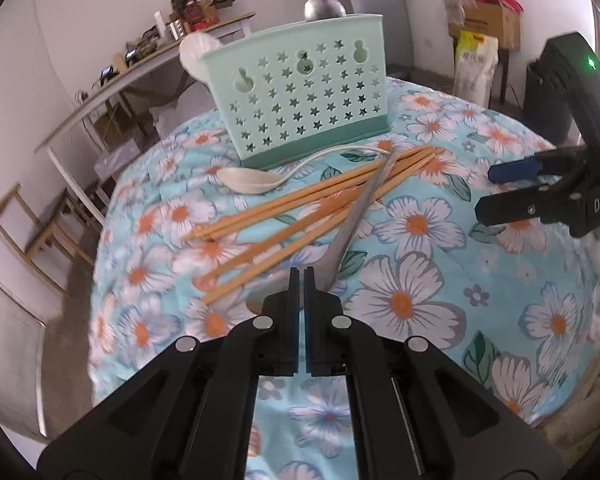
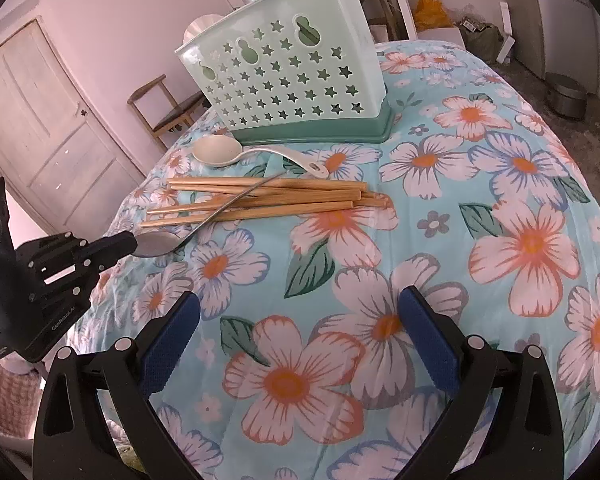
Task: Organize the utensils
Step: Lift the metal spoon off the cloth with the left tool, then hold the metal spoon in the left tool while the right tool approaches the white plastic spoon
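While I watch remotely, left tool (image 1: 299,270) clenched on metal spoon (image 2: 160,243) bowl, chopsticks (image 2: 260,198) ahead, right tool (image 2: 300,312) spread wide, holding nothing.

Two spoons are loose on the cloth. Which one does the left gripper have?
The metal spoon: the left gripper is shut on its bowl, its handle lying across the chopsticks. The white spoon lies untouched by the holder.

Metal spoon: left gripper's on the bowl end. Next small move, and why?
Probably lift it straight up. The left gripper is shut on the metal spoon at its bowl, but the handle lies across the chopsticks, so dragging sideways would likely scatter them. The mint utensil holder stands just behind.
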{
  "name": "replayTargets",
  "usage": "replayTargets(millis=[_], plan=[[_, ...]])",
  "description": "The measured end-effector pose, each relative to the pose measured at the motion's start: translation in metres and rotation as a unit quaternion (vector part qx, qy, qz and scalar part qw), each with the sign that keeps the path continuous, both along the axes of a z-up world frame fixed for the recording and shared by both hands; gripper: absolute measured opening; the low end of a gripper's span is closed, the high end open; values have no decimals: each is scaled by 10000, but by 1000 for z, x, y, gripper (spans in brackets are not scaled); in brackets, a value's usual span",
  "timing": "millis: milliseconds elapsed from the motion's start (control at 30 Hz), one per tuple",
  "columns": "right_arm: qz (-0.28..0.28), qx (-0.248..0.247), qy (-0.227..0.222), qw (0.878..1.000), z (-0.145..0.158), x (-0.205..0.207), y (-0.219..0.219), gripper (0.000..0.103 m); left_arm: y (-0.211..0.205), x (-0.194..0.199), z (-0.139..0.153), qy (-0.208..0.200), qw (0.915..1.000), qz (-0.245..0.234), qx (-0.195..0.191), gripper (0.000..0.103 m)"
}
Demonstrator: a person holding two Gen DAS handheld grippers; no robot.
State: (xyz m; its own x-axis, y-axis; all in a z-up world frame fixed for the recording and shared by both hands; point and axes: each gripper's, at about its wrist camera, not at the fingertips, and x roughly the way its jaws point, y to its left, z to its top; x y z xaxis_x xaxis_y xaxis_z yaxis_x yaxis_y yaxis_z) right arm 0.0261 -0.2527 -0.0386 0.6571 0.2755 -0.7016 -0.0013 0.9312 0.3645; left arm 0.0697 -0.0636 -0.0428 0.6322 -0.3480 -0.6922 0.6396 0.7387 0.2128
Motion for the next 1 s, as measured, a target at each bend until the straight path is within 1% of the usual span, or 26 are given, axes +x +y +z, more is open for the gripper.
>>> replayTargets(millis=[100,200,333,367,433,467,533,567,600,667,700,733,767,800,833,867,900,933,967,1000], plan=[[3,-86,-29,10000,0,0,3,97,2,4,-9,161,9997,97,-164,1],[12,-156,-39,9999,-1,-1,5,97,5,7,-13,280,9989,236,-306,1],[21,-285,-38,9996,-1,-1,7,97,19,2,4,322,9950,327,-891,2],[22,-309,-40,9995,-1,-1,7,97,24,1,8,330,9934,363,-1035,4],[22,-378,-43,9993,-1,-1,9,97,36,1,14,426,9887,535,-1338,21],[23,-415,-42,9991,-1,0,10,97,41,3,15,544,9855,628,-1476,25],[24,-442,-37,9990,-1,0,11,97,56,12,11,1019,9726,901,-1885,29],[23,-441,-35,9990,-1,-1,11,97,63,17,7,1321,9628,1057,-2106,33],[20,-433,-33,9991,-1,0,11,97,67,21,3,1534,9550,1165,-2253,35],[17,-424,-31,9991,-1,-1,11,97,78,32,-7,2067,9306,1363,-2697,35],[16,-428,-33,9991,-1,-1,11,97,81,35,-12,2268,9203,1394,-2866,35],[14,-432,-33,9991,-1,-1,11,97,86,41,-21,2609,9012,1474,-3130,35],[16,-433,-33,9991,-1,-1,11,97,89,45,-27,2846,8853,1510,-3352,35],[13,-436,-33,9990,-1,-1,11,97,91,48,-31,2993,8742,1521,-3509,35],[8,-434,-38,9991,-1,-1,10,97,93,53,-37,3202,8567,1558,-3733,34],[3,-430,-42,9991,-1,-1,11,97,93,56,-41,3323,8460,1584,-3857,33],[-5,-425,-50,9991,-1,-1,11,97,92,58,-44,3391,8394,1587,-3940,33],[-13,-420,-59,9991,-1,-2,10,97,91,59,-45,3414,8364,1587,-3985,33],[-20,-417,-67,9991,-2,-2,10,97,89,60,-46,3426,8342,1591,-4018,32],[-30,-414,-80,9991,-2,-2,10,97,86,61,-46,3424,8340,1592,-4023,30]])
